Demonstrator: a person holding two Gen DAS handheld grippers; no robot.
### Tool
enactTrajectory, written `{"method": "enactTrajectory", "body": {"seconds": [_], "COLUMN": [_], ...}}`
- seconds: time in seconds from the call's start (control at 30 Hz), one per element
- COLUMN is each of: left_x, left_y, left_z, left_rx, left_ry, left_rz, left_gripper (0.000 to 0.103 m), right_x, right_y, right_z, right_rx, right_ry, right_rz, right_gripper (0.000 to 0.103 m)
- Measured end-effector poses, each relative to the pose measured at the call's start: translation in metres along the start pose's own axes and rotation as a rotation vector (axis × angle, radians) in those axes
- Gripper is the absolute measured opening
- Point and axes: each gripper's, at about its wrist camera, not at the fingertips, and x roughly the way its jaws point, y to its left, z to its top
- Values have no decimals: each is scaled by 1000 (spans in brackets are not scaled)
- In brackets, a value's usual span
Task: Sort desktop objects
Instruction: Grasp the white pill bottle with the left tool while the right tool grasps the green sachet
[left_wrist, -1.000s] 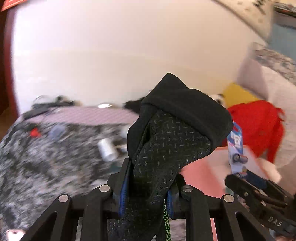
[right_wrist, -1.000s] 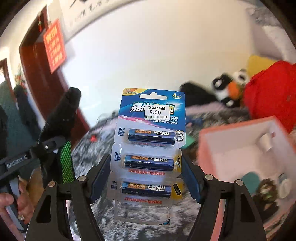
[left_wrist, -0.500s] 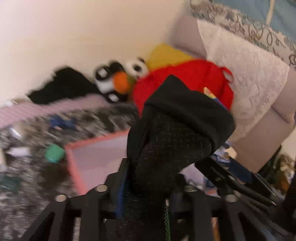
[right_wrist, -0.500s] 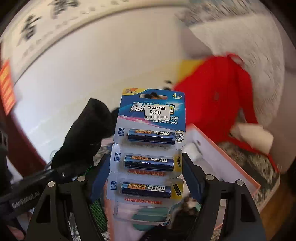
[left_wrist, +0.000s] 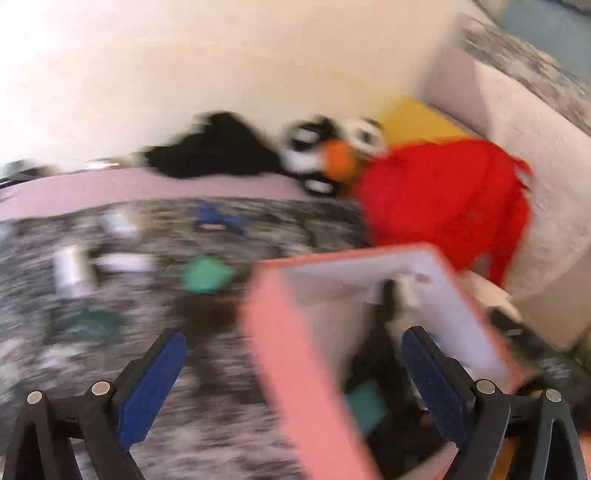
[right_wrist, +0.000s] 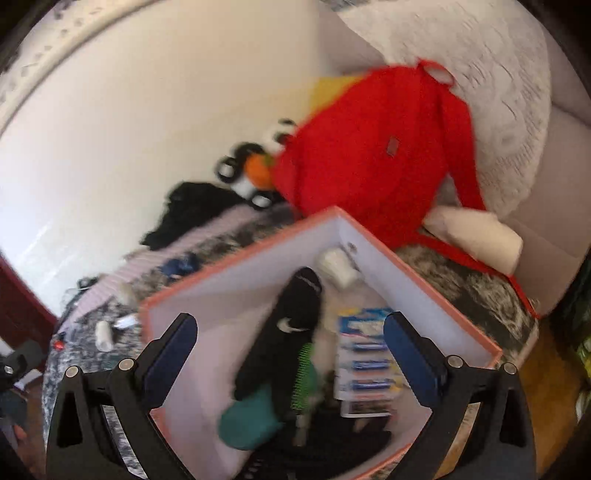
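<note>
With both the left gripper (left_wrist: 293, 373) and the right gripper (right_wrist: 290, 354) spread wide and empty above the pink box (right_wrist: 236, 266), where the black sock (right_wrist: 291, 325) and battery pack (right_wrist: 365, 365) already lie, I'd swing next toward the green piece (left_wrist: 207, 275) left of that box, slowly.

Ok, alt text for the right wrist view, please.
The open right gripper hangs empty above a pink box holding a black sock, a battery pack and a teal object. A red backpack sits behind.
</note>
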Motion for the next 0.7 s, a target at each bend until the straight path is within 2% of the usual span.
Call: {"method": "enactTrajectory", "body": {"seconds": [0.1, 0.2, 0.3, 0.4, 0.5, 0.63, 0.7], "left_x": [-19, -29, -39, -43, -42, -31, -18], "left_y": [60, 111, 157, 191, 219, 255, 274], "left_z": [-16, -32, -47, -61, -72, -82, -82], "left_rx": [-87, -168, -247, -264, -272, -311, -353], "left_ry": [-30, -16, -15, -6, 1, 15, 47], "left_rz": [103, 183, 238, 291, 324, 358, 353], "left_gripper": [98, 98, 98, 98, 98, 98, 98], "right_x": [-11, -15, -11, -1, 18, 66, 93], "right_y": [43, 87, 135, 184, 229, 281, 298], "right_z": [-7, -20, -39, -64, -93, -128, -140], "right_rx": [-57, -128, -211, -317, -436, -589, -645], "right_ry": [-39, -43, -9, 35, 78, 111, 122], "right_rz": [78, 148, 224, 297, 348, 349, 347], "right_gripper": [102, 102, 102, 102, 102, 102, 102]}}
